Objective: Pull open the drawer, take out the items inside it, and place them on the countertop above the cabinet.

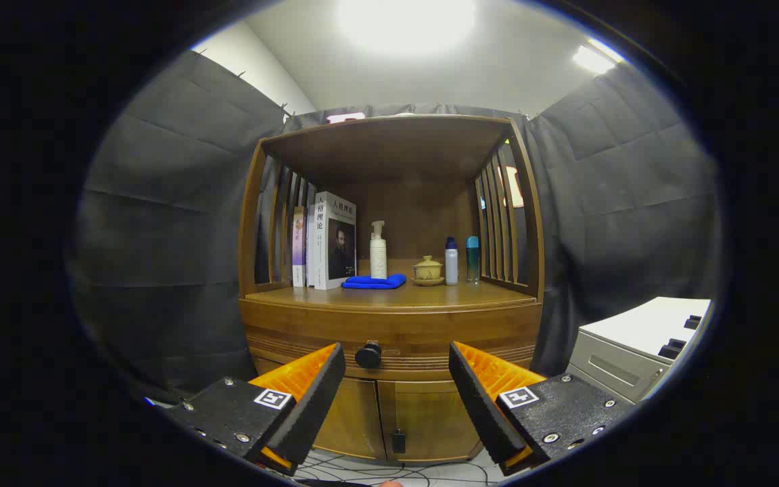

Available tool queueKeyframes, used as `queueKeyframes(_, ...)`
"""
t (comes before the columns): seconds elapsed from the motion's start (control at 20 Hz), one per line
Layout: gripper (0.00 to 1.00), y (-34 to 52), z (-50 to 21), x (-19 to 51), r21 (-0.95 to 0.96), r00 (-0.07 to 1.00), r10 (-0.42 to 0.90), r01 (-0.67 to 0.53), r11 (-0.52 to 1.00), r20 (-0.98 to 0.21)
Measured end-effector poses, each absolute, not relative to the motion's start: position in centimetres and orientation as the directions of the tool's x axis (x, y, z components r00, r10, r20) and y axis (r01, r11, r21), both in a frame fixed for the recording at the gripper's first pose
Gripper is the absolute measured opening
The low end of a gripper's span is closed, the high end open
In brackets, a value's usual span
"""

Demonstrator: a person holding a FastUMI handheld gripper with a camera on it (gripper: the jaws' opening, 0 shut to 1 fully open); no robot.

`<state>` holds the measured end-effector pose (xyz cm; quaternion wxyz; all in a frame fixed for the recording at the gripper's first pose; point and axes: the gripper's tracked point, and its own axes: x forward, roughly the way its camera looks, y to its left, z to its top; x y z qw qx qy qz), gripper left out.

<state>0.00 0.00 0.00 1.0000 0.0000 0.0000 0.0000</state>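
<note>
A wooden cabinet (389,325) stands ahead of me, with a shut drawer under its countertop (389,296). The drawer's dark round knob (368,354) sits just ahead of my fingers, nearer the left one. My gripper (396,368) is open with nothing between its fingers, some way short of the drawer front. The drawer's contents are hidden.
On the countertop stand books (325,240), a white pump bottle (378,251), a folded blue cloth (374,281), a yellow lidded cup (428,270) and two small bottles (461,260). Slatted sides and a top shelf enclose it. Cabinet doors (423,419) lie below; a white unit (633,352) stands at right.
</note>
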Motion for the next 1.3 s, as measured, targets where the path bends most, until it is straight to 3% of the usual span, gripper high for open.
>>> queueKeyframes(0.65,0.96,0.7,-0.9,1.3,0.011,1.000,0.004,-0.004,1.000,0.008)
queueKeyframes(1.3,0.95,2.1,-0.3,8.4,0.025,1.000,-0.026,0.025,0.999,0.008)
